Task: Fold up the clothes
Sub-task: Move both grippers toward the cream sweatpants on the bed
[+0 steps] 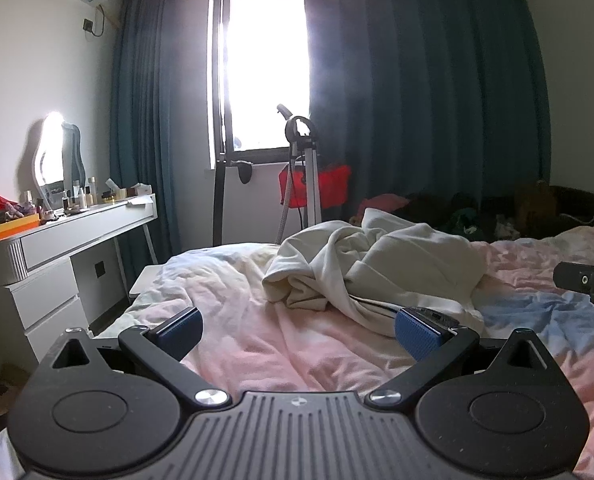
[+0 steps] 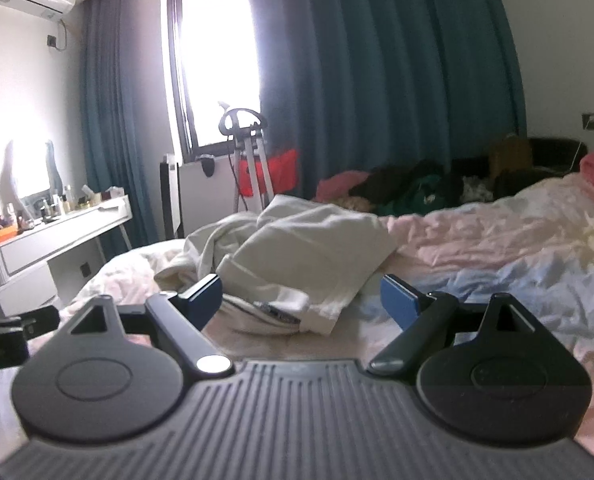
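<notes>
Crumpled cream garment point(image 1: 373, 264) on bed point(image 1: 257, 344)

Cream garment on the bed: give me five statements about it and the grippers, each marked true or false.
1. The cream garment lies crumpled on the pink and blue bedspread. True.
2. The left gripper is clamped on the garment. False: its jaws stand wide apart, pinching nothing.
3. The right gripper is open. True.
4. The garment is already folded flat. False: it is a bunched heap.
5. The curtains are red. False: they are dark teal; the red thing is a bag under the window.
</notes>
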